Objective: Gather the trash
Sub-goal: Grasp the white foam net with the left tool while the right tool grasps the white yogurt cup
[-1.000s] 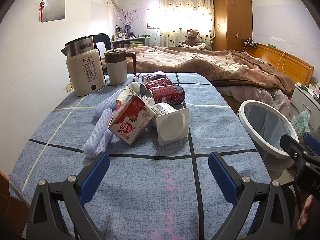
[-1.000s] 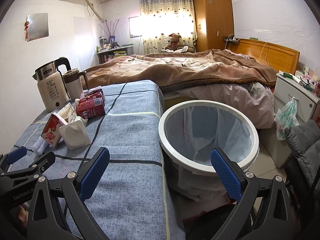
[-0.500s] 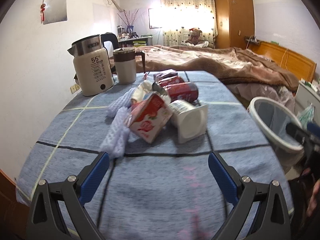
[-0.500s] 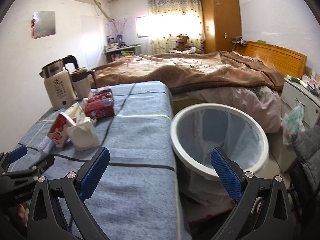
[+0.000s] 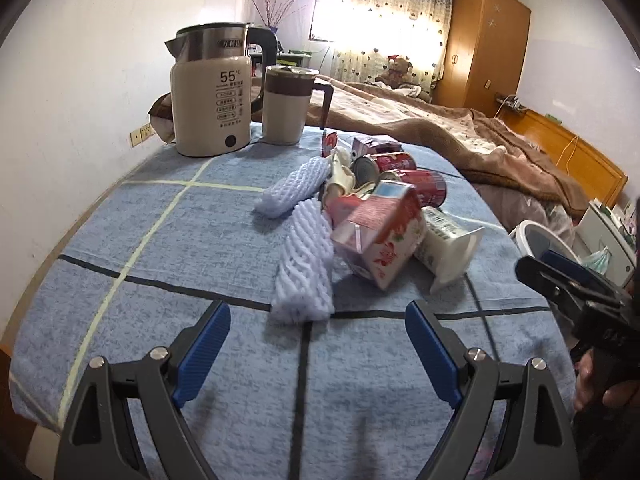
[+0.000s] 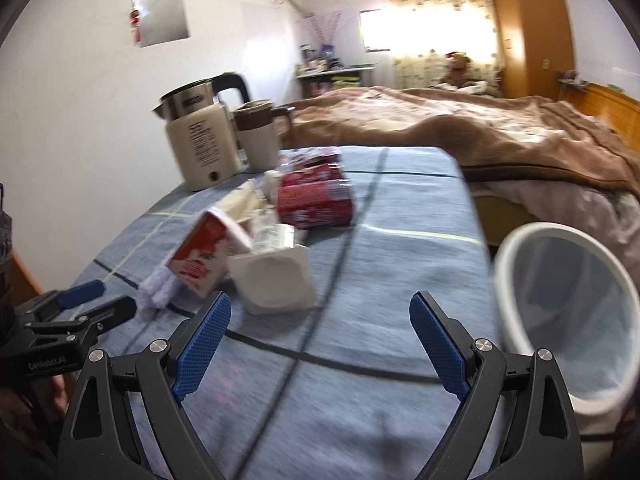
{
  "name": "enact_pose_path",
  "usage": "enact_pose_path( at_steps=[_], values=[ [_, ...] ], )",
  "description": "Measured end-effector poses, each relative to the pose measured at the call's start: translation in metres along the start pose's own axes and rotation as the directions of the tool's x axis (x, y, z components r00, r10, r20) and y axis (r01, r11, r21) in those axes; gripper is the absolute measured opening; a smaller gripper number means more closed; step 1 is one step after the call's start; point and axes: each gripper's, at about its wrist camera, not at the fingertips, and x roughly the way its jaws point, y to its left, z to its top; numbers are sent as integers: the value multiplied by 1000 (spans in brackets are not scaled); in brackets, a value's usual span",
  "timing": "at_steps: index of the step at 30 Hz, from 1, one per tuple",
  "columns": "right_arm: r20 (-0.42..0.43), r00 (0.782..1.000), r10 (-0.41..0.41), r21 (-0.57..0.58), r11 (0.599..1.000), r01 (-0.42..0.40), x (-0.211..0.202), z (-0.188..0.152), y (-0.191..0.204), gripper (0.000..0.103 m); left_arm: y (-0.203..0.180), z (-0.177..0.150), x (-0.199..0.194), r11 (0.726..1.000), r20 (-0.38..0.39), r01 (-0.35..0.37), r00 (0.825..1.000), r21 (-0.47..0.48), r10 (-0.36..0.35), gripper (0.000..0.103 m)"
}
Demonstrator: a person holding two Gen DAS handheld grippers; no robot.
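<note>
A heap of trash lies on the blue checked tablecloth [image 5: 168, 248]: a red-and-white milk carton [image 5: 380, 236] [image 6: 204, 256], a white yogurt cup [image 5: 448, 248] [image 6: 276, 280] on its side, red cans [image 5: 420, 186] [image 6: 316, 200] and white foam fruit nets [image 5: 304, 264] [image 6: 160, 292]. My left gripper [image 5: 318, 350] hovers just short of the nearer net, jaws closing, nothing between them. My right gripper [image 6: 320, 344] points at the yogurt cup, jaws closing too, also empty. A white-rimmed bin [image 6: 568, 300] [image 5: 540, 244] with a liner stands by the table's right edge.
A cream electric kettle [image 5: 212, 92] [image 6: 200, 140] and a lidded mug [image 5: 288, 108] [image 6: 260, 136] stand at the table's far left. Behind lie a bed with a brown blanket [image 5: 480, 140] and a wooden wardrobe [image 5: 484, 44]. Each gripper shows at the other view's edge.
Both grippers have swung left and closer to the heap. The bin has slid to the right edge of the right wrist view. Both pairs of jaws stand slightly narrower.
</note>
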Motion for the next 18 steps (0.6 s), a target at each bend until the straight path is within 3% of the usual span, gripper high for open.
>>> enact_pose_path(
  at_steps=[3, 7, 15, 16, 18],
  values=[
    [-20, 999, 35, -21, 999, -35, 20, 8, 10, 91, 3, 2, 5, 1000, 0, -3, 1000, 14, 3, 91],
    [-51, 999, 4, -77, 997, -8, 43, 15, 24, 91, 9, 8, 17, 1000, -20, -7, 1000, 10, 7, 91],
    [-132, 991, -4, -63, 998, -5, 79, 22, 24, 91, 17, 13, 40, 1000, -64, 18, 998, -20, -20, 93],
    [-132, 991, -6, -64, 998, -3, 80, 22, 24, 88, 17, 14, 44, 1000, -75, 19, 997, -24, -21, 93],
    [-138, 990, -9, -68, 998, 0, 84, 22, 25, 68, 17, 16, 49, 1000, -88, 6, 996, -21, -7, 93]
  ],
)
